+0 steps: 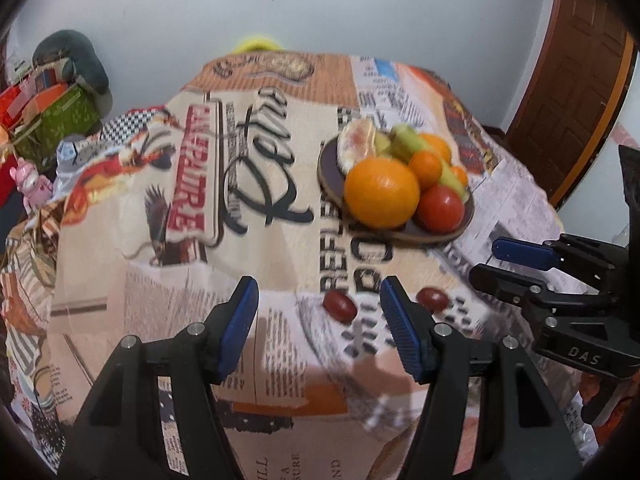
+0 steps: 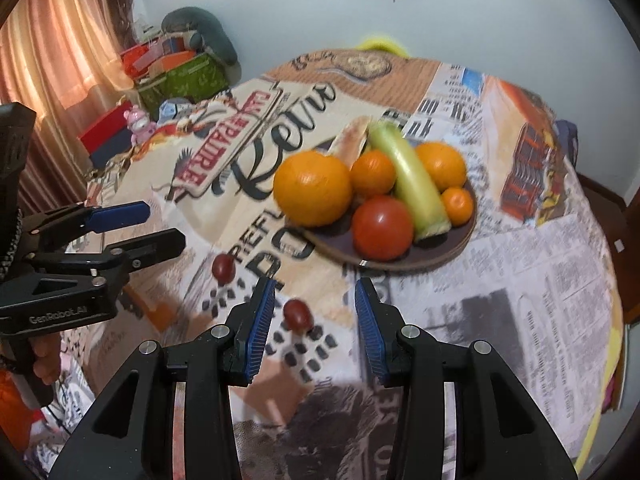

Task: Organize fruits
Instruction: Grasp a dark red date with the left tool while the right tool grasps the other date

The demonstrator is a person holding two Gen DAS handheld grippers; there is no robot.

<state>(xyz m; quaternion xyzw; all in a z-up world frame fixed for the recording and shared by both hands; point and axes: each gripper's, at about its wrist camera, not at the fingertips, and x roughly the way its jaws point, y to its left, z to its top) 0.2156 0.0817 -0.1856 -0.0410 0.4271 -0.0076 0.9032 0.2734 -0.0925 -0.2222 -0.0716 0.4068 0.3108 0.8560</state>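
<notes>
I hold both grippers low over the cloth (image 2: 560, 280), jaws apart, nothing gripped. 2 grapes lie loose, short of the plate (image 2: 452, 248). R gripper (image 2: 316, 304) brackets grape 1 (image 2: 297, 315); L gripper (image 1: 318, 300) frames grape 2 (image 1: 339, 307) w/ room to close.

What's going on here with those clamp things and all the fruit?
A person holds two handheld grippers over a table, sorting fruit. Both the left gripper and the right gripper are open and empty. A plate is piled with oranges, a tomato and other produce. Two small red fruits lie loose on the tablecloth, each near a gripper.
</notes>
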